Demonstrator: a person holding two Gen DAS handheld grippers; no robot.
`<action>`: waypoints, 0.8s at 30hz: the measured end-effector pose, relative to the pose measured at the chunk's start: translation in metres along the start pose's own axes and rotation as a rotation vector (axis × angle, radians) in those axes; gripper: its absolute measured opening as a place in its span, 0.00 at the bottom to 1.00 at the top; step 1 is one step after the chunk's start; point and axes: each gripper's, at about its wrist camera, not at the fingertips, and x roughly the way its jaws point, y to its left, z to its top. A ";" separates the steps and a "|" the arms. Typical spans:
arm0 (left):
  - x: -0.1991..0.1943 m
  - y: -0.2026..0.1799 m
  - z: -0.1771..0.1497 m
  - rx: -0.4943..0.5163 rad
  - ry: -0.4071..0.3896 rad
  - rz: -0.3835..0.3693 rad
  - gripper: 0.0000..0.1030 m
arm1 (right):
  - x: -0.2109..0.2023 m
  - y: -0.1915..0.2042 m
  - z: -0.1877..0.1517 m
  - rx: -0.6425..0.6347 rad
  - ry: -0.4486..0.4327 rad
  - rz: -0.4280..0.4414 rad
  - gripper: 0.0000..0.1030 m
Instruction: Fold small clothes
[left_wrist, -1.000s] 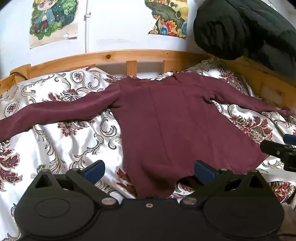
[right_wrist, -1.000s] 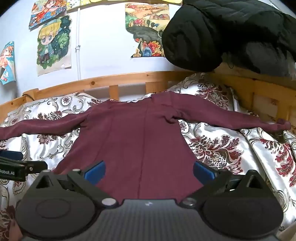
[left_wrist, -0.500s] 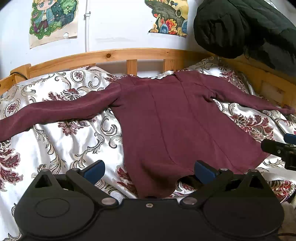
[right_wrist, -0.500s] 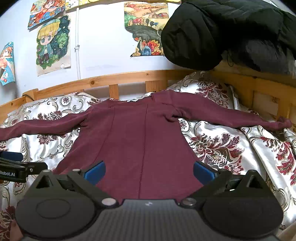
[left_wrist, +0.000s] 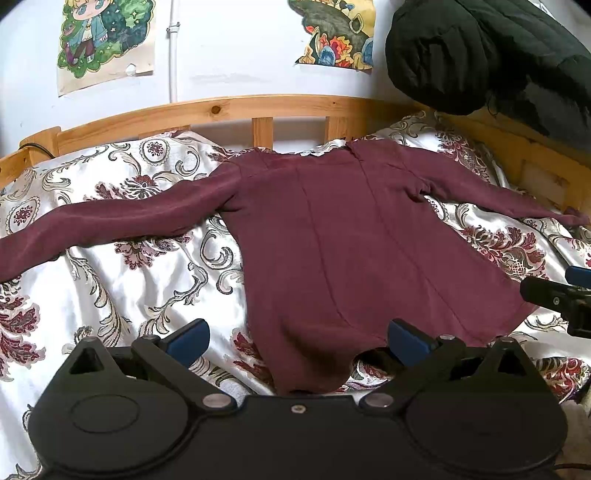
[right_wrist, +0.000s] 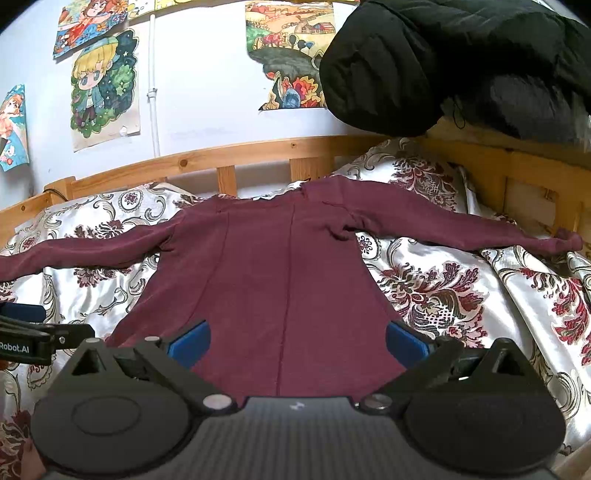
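Note:
A maroon long-sleeved top (left_wrist: 351, 240) lies flat on the floral bedspread, both sleeves spread out sideways, neck toward the headboard; it also shows in the right wrist view (right_wrist: 280, 273). My left gripper (left_wrist: 297, 341) is open above the hem's left corner, holding nothing. My right gripper (right_wrist: 297, 343) is open above the hem's middle-right part, holding nothing. The right gripper shows at the right edge of the left wrist view (left_wrist: 554, 295), and the left gripper at the left edge of the right wrist view (right_wrist: 33, 332).
The white floral bedspread (left_wrist: 110, 288) covers the bed. A wooden headboard rail (left_wrist: 258, 110) runs behind the top. A black padded jacket (right_wrist: 461, 62) hangs over the wooden frame at the back right. Posters hang on the wall (right_wrist: 103, 88).
Both grippers have drawn back slightly, so the top appears a little farther away. The top itself has not moved and both grippers stay open.

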 end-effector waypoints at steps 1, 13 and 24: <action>0.001 0.000 0.000 0.000 0.000 0.000 0.99 | 0.000 0.000 0.000 0.000 0.000 0.000 1.00; 0.001 0.000 0.000 0.000 0.002 0.001 0.99 | 0.000 0.000 0.000 0.003 0.001 0.000 1.00; 0.000 0.000 0.001 0.001 0.002 0.002 0.99 | 0.001 0.000 0.000 0.007 0.004 0.001 1.00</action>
